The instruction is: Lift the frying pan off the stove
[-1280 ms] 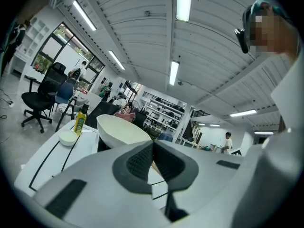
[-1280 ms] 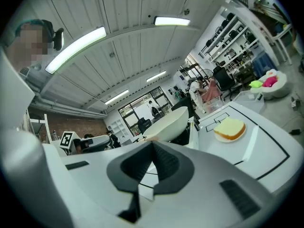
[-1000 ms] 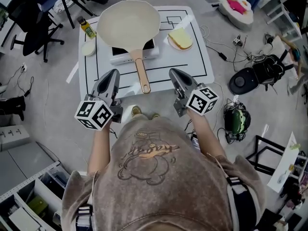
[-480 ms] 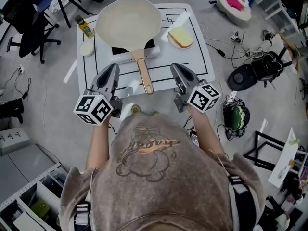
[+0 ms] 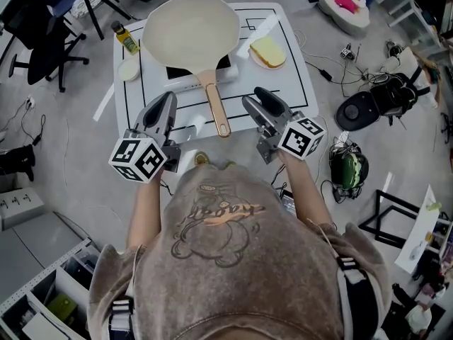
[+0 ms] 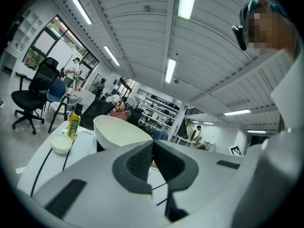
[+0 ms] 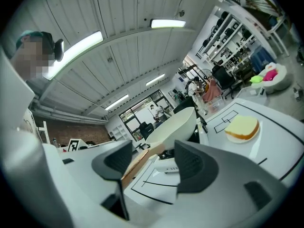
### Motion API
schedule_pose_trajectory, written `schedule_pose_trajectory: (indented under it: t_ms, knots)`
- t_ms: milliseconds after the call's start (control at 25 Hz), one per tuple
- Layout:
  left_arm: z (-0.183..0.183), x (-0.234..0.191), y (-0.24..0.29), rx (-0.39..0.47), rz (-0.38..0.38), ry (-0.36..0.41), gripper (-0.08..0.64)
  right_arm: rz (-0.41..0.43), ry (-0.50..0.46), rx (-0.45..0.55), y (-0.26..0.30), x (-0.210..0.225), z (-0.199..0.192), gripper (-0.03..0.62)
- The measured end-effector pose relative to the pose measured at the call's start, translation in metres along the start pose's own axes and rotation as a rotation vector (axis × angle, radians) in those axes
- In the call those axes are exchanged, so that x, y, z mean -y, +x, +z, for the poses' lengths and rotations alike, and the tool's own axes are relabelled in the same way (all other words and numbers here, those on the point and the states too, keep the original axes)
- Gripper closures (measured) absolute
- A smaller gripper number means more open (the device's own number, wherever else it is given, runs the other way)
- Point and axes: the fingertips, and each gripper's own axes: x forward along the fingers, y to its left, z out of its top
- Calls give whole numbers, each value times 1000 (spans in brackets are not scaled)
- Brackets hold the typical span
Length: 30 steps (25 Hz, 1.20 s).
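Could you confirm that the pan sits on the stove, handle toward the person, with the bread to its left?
Not quite: the bread lies to the right of the pan, as the head view shows. The pan does sit on the stove, handle toward the person.

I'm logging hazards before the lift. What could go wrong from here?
The right gripper, whose jaws have just been opening with nothing between them, sits beside the handle. A grip near its end could let the wide pan tip. Swinging right could hit the bread.
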Motion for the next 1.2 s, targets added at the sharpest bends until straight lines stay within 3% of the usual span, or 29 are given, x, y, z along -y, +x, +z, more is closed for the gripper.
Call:
schedule_pose_trajectory:
  t_ms: [160,360,600,920,1080,1200]
  knots:
    - [1,-1,-3,0,0,-2,552,105,126,-27,11,-14,-6,130]
    - [1,-6,-7,-1,5,1,552,215,234,-113,24,-29,-22,63]
    - [1,-9,-10,-5,17,-2,552,336,331,-238,34,-47,-43,64]
    - [-1,-16,-13,-3,41,-11,552,411,421,-377,45,-67,-70,87]
    - [1,-20,-14,4,53,-21,552,487,465,-439,47,-83,-76,156]
    - [2,-21,-16,11,60,-26,552,503,495,-479,47,-85,-82,248]
